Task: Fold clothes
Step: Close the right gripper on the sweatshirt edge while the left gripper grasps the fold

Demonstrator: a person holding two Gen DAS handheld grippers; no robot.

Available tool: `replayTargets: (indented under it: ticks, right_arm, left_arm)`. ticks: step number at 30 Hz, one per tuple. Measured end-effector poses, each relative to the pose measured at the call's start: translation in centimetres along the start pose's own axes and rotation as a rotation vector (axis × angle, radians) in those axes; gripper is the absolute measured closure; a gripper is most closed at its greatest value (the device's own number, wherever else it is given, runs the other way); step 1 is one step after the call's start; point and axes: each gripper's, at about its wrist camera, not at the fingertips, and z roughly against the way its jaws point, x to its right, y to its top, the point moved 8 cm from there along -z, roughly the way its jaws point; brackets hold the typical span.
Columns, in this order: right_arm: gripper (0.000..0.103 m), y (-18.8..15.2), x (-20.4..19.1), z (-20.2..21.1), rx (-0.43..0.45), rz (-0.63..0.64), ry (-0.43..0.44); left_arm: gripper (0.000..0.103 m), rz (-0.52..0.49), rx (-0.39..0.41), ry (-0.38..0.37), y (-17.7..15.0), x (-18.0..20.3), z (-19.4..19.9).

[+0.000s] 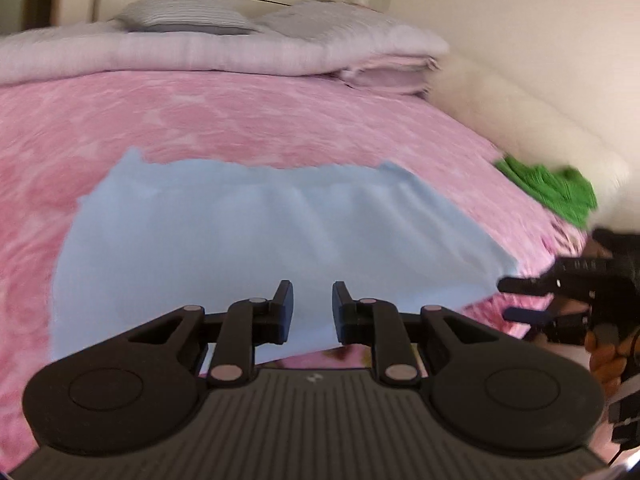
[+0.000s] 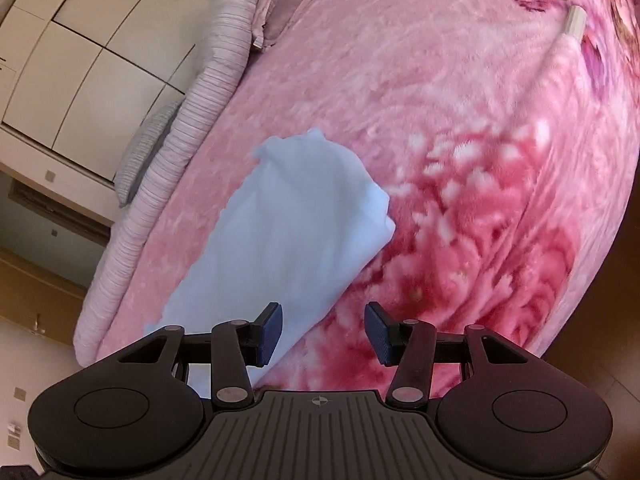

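A light blue garment lies spread flat on the pink floral blanket. My left gripper hovers open over the garment's near edge with nothing between its fingers. In the right wrist view the same light blue garment stretches away to the left of centre. My right gripper is open above the garment's near right edge, empty. The right gripper also shows at the right edge of the left wrist view, held by a hand, beside the garment's right corner.
A green garment lies bunched at the bed's right side by the cream wall. Folded pale quilts and pillows are stacked at the head of the bed. White cabinets stand beyond the bed.
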Motion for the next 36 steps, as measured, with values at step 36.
replayTargets:
  ticks: [36]
  right_arm:
    - [0.088,4.8,0.6,-1.4,0.182,0.007,-0.171]
  left_arm:
    - [0.092,0.163,-0.125,-0.129,-1.2,-0.6,-3.6]
